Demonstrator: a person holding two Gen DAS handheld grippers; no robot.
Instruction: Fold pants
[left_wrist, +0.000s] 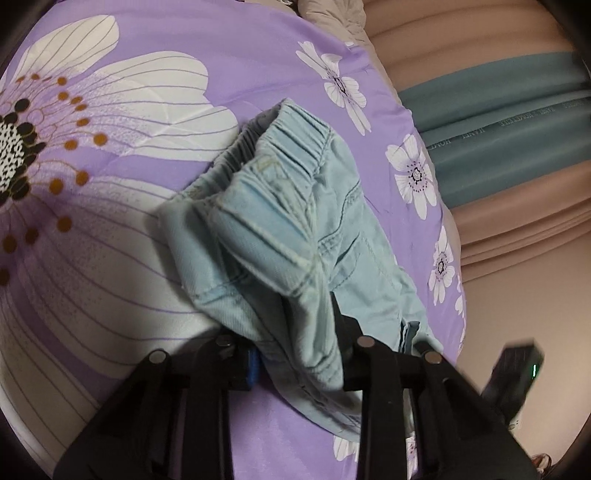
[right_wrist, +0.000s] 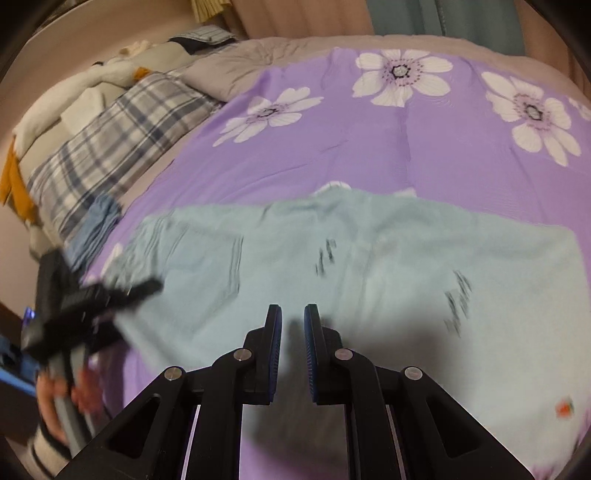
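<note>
Light blue pants (left_wrist: 280, 225) lie on a purple flowered bedspread (left_wrist: 110, 258). My left gripper (left_wrist: 295, 354) is shut on the waistband end of the pants and lifts it off the bed, so the cloth bunches over the fingers. In the right wrist view the pants (right_wrist: 369, 266) spread wide across the bedspread (right_wrist: 369, 147), blurred by motion. My right gripper (right_wrist: 293, 317) hovers just above the pants' near edge with a narrow gap between its jaws and nothing in it. The left gripper (right_wrist: 92, 299) shows at the left, holding the cloth.
Plaid pillows (right_wrist: 110, 147) and piled bedding (right_wrist: 74, 92) lie at the bed's far left. Beige and teal curtains (left_wrist: 498, 129) hang beyond the bed's edge. A small red mark (right_wrist: 564, 408) sits on the pants at lower right.
</note>
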